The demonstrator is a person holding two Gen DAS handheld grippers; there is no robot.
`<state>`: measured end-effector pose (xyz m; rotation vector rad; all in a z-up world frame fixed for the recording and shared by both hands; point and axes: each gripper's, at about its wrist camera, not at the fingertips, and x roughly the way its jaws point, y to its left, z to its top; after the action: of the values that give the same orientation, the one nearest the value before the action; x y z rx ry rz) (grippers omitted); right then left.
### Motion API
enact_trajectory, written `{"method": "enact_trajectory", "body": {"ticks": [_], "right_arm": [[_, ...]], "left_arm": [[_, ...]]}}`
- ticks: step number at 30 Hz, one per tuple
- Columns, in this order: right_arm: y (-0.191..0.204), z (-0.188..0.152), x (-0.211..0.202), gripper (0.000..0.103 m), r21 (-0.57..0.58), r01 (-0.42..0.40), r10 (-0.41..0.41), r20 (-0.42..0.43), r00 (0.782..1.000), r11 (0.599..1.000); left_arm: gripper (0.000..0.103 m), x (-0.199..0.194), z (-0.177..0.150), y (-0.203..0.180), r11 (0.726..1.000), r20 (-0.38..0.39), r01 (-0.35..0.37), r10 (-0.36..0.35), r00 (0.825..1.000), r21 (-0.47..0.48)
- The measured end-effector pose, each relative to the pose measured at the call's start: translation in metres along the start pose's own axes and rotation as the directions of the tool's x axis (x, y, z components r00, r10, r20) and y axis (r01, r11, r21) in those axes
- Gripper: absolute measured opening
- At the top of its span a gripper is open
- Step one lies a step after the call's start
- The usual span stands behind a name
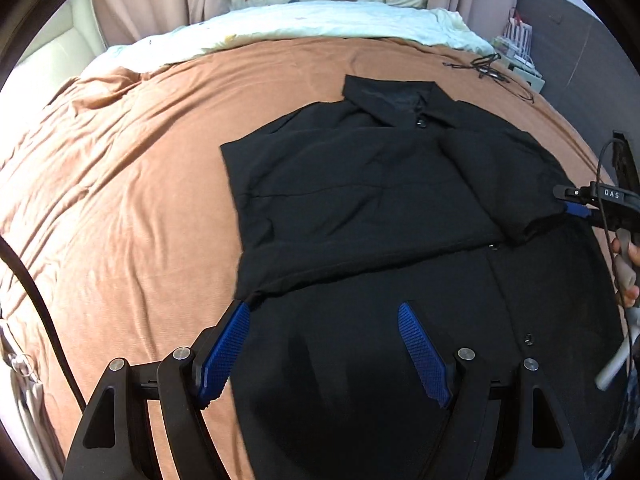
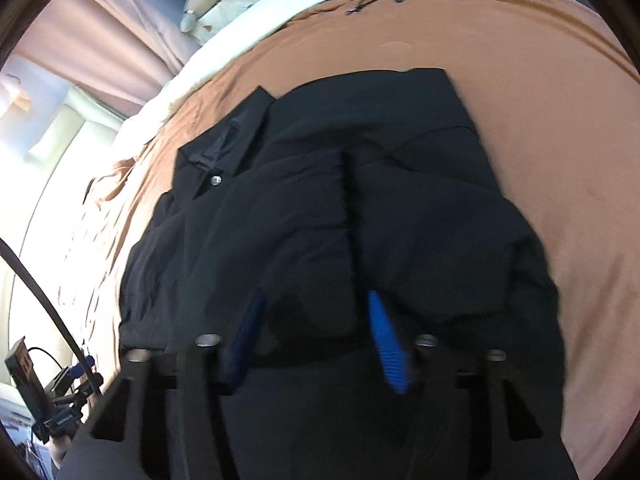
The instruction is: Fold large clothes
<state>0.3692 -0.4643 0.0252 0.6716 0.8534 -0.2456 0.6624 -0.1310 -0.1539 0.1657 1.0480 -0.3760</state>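
A black collared shirt [image 1: 360, 200] lies face up on the brown bed cover [image 1: 120, 200], collar [image 1: 384, 100] at the far end and both sides folded in over the chest. My left gripper [image 1: 323, 308] hovers open over the near hem; its left pad is at the folded edge and nothing is pinched. My right gripper [image 1: 576, 208] reaches in from the right at the folded sleeve's cuff. In the blurred right wrist view the right gripper [image 2: 316, 296] hangs low over the shirt [image 2: 400, 220], blue pads partly apart. Black cloth shows in the gap, with no grip visible.
A white quilt [image 1: 320, 24] and plush toys lie at the head of the bed. Black cables [image 1: 488, 66] sit on the cover beyond the collar, to the right. A person's hand [image 1: 630, 264] holds the right gripper's handle. Bare brown cover [image 2: 540, 100] surrounds the shirt.
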Motion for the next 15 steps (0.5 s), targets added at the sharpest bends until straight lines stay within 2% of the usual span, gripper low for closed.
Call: {"method": "enact_trajectory", "body": {"ticks": [1, 2, 7, 8, 11, 15], "right_arm": [[0.000, 0.004, -0.002, 0.029, -0.012, -0.016, 0.016, -0.010, 1.000, 1.000], [0.007, -0.005, -0.001, 0.026, -0.022, -0.027, 0.027, -0.011, 1.000, 0.999], [0.041, -0.009, -0.018, 0.023, -0.113, -0.046, 0.049, 0.022, 0.999, 0.993], [0.058, -0.027, -0.015, 0.023, -0.124, -0.053, 0.056, 0.024, 0.998, 0.991], [0.093, -0.033, -0.012, 0.009, -0.186, -0.076, 0.081, 0.022, 0.996, 0.980], [0.144, -0.042, 0.008, 0.008, -0.255, -0.103, 0.108, 0.006, 0.994, 0.962]], "left_arm": [[0.078, 0.001, -0.002, 0.006, 1.000, -0.004, 0.002, -0.002, 1.000, -0.010], [0.078, 0.001, -0.004, 0.011, 1.000, -0.007, 0.002, -0.002, 1.000, -0.018], [0.078, -0.013, -0.003, 0.030, 0.999, -0.003, -0.008, 0.008, 1.000, -0.040], [0.078, -0.018, -0.002, 0.033, 0.999, 0.005, -0.010, 0.011, 1.000, -0.041], [0.078, -0.038, 0.000, 0.044, 0.999, 0.031, -0.013, 0.014, 0.999, -0.046], [0.078, -0.057, 0.003, 0.057, 0.998, 0.049, -0.042, 0.044, 0.998, -0.038]]}}
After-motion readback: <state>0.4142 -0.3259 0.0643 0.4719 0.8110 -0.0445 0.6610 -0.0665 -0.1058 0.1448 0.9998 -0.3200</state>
